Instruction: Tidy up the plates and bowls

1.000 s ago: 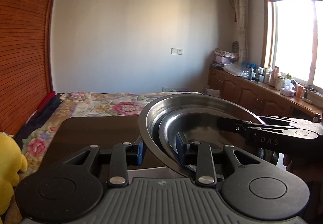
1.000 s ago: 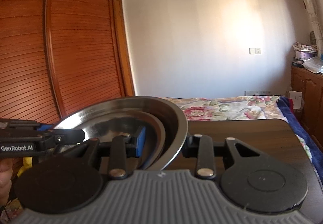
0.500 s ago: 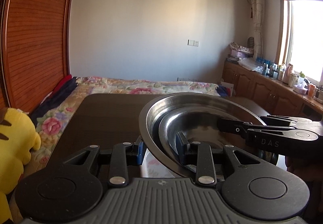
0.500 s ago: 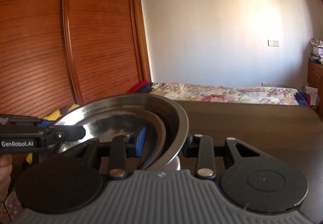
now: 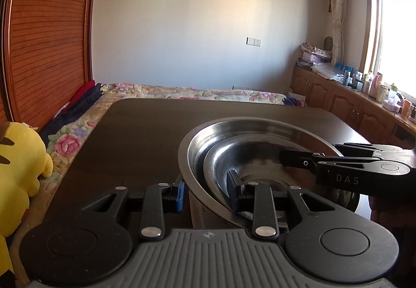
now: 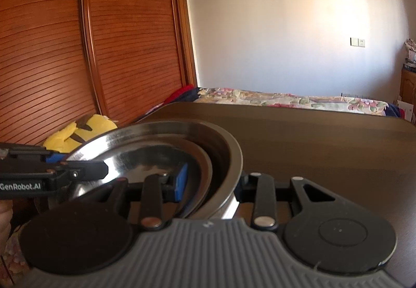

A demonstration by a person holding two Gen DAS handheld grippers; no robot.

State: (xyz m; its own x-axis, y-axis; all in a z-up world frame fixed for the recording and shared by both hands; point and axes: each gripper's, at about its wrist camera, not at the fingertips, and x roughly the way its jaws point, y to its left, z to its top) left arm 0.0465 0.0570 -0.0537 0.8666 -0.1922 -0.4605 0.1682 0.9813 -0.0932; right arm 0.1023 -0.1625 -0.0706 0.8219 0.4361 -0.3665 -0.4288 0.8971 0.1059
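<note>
A stack of steel bowls (image 5: 249, 147), a smaller one nested in a larger one, hangs just above the dark table (image 5: 145, 132). My left gripper (image 5: 206, 193) is shut on the stack's left rim, one pad outside and one inside. My right gripper (image 6: 212, 181) is shut on the opposite rim of the same stack of steel bowls (image 6: 166, 142), its blue pad inside. Each gripper shows in the other's view: the right gripper (image 5: 293, 159) at the right edge, the left gripper (image 6: 85, 168) at the left edge. The stack's underside is hidden.
The dark table (image 6: 312, 137) stretches ahead to a bed with a floral cover (image 5: 182, 91). A yellow plush toy (image 5: 18, 158) lies left of the table. A wooden wardrobe (image 6: 78, 41) stands at the left. Cabinets with bottles (image 5: 364, 95) run under the window.
Both grippers have come down with the bowl stack and tipped forward, so more of the table top shows ahead. The grip on both rims is the same.
</note>
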